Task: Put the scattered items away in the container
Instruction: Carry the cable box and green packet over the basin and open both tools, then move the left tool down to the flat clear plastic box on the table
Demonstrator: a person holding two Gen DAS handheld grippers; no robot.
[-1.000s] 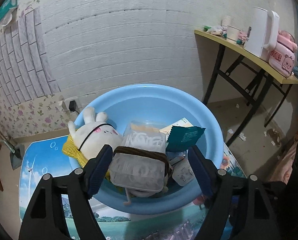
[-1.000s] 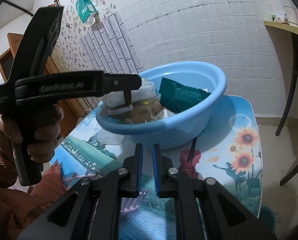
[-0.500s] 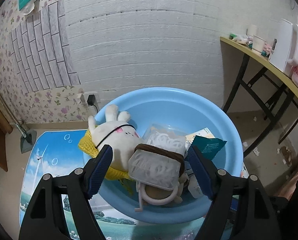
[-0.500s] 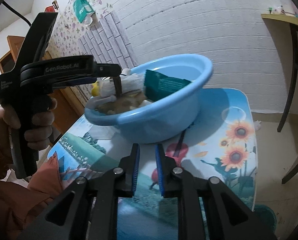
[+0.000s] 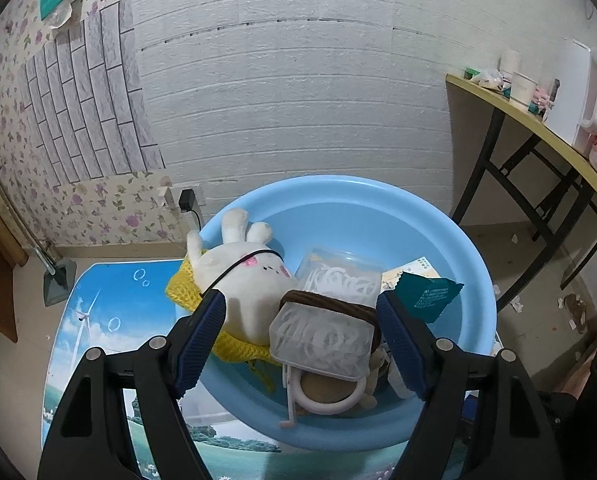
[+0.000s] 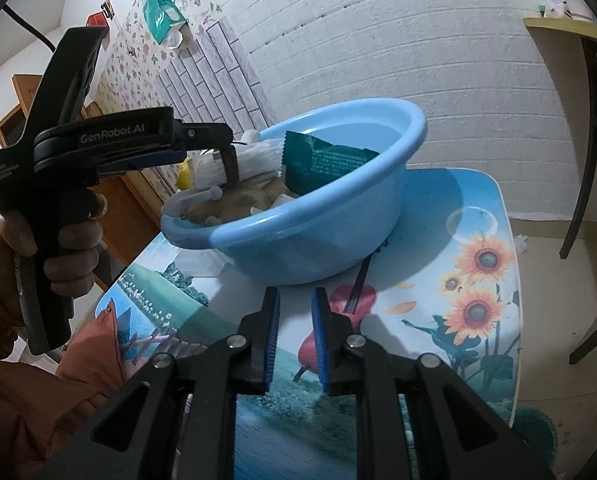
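Observation:
A light blue basin [image 5: 338, 184] stands on the picture-printed table [image 5: 110, 312]. It holds a white plush rabbit [image 5: 250, 276] on a yellow knit piece [image 5: 182, 292], a clear box [image 5: 322, 336] with a brown band, a dark green packet [image 5: 426, 296] and a white ring-shaped piece [image 5: 326, 404]. My left gripper [image 5: 298, 312] hovers open over the basin's near side, its pads clear of the box. From the right wrist view the basin [image 6: 338, 216] and packet [image 6: 322, 164] show side-on, with the left gripper [image 6: 218, 140] above the rim. My right gripper [image 6: 294, 300] hangs low over the table, jaws slightly apart, nothing between them.
A person's hand [image 6: 70, 240] in an orange sleeve holds the left gripper. A clear flat piece [image 6: 198, 264] lies on the table beside the basin's base. A yellow-topped side table [image 5: 538, 120] with a white kettle [image 5: 578, 92] and cups stands at the right by the white wall.
The left gripper has rolled a little, so the basin's contents sit further right between its fingers. The right gripper's jaws have parted slightly and it sits a bit lower over the table.

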